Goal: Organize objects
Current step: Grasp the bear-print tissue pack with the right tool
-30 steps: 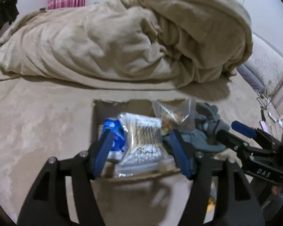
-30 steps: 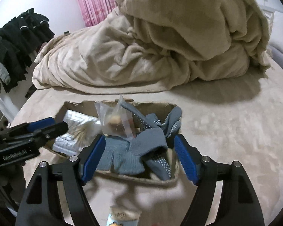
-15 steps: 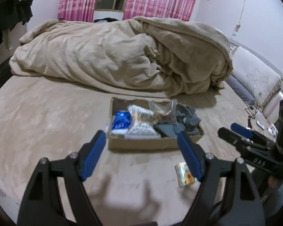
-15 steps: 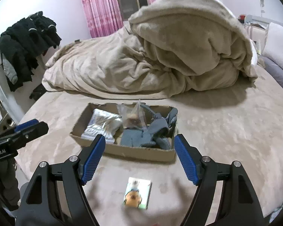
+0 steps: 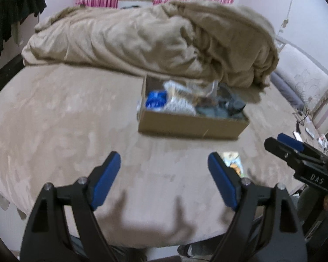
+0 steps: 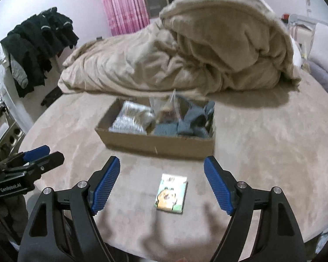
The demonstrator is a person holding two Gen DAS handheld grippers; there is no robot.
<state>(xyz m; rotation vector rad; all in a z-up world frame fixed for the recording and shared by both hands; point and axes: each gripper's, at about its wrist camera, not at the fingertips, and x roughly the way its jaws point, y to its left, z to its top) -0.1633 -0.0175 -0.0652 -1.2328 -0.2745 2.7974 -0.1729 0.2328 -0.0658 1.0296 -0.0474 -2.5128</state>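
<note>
Filled cardboard box (image 6: 159,145); card (image 6: 172,193) flat before it

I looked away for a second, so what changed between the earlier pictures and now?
Both claws drew back from the cardboard box: the left claw and right claw were over its contents and now hang open and empty short of it. The picture card has come into view. The box, its contents and the blanket stayed put.
</note>
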